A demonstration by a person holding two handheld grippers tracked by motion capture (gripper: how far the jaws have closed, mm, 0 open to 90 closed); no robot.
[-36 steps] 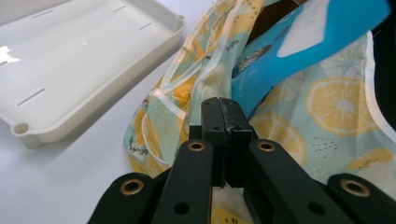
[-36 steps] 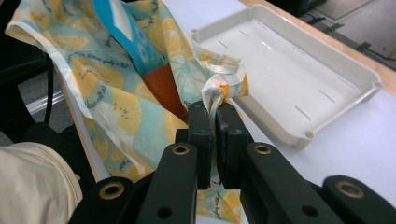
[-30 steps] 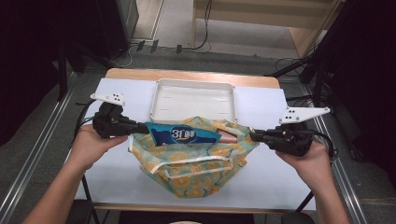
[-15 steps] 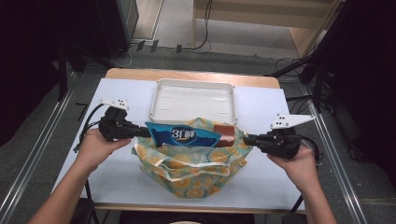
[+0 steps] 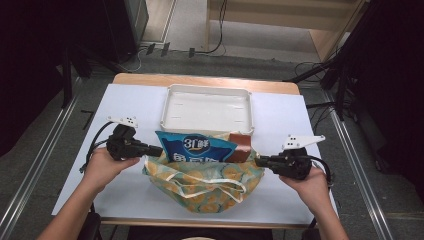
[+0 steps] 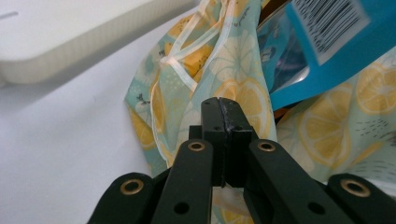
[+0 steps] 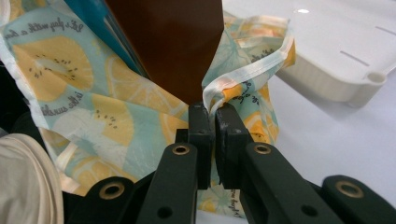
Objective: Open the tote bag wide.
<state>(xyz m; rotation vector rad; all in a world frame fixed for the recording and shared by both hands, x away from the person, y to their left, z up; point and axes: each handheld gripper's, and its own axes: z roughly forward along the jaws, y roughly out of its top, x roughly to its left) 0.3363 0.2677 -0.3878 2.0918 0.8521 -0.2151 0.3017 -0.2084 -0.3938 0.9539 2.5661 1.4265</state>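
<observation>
1. Now, left hand-held gripper [image 5: 159, 149]: jaws pinched tight, w/ the lemon-print bag [image 5: 202, 175] cloth caught at the bag's left edge; in the left gripper view the fabric sits right at the closed tips [image 6: 223, 112].
2. Right hand-held gripper [image 5: 259, 161]: clamped on the bag's white-trimmed rim at its right edge; the right gripper view shows the folded hem squeezed between the tips [image 7: 212, 114].
3. Bag rests on the tabletop [image 5: 125, 100] btwn the two grippers, mouth spread open sideways, its white strap [image 5: 205, 181] lying loose across the front.
4. Inside the bag: blue snack packet [image 5: 195, 149] sticking up out of the mouth, w/ a brown packet [image 5: 241, 146] beside it on the right. Brown packet stands just beyond the right gripper's tips; blue packet's barcode end looms close past the left gripper's.
5. White tray [image 5: 207, 107] lies just behind the bag, nr the tabletop's far edge; the packets' tops overlap its front rim in the high view.
6. Person's hands [image 5: 102, 167] hold each gripper from the near side; cables trail off both.
</observation>
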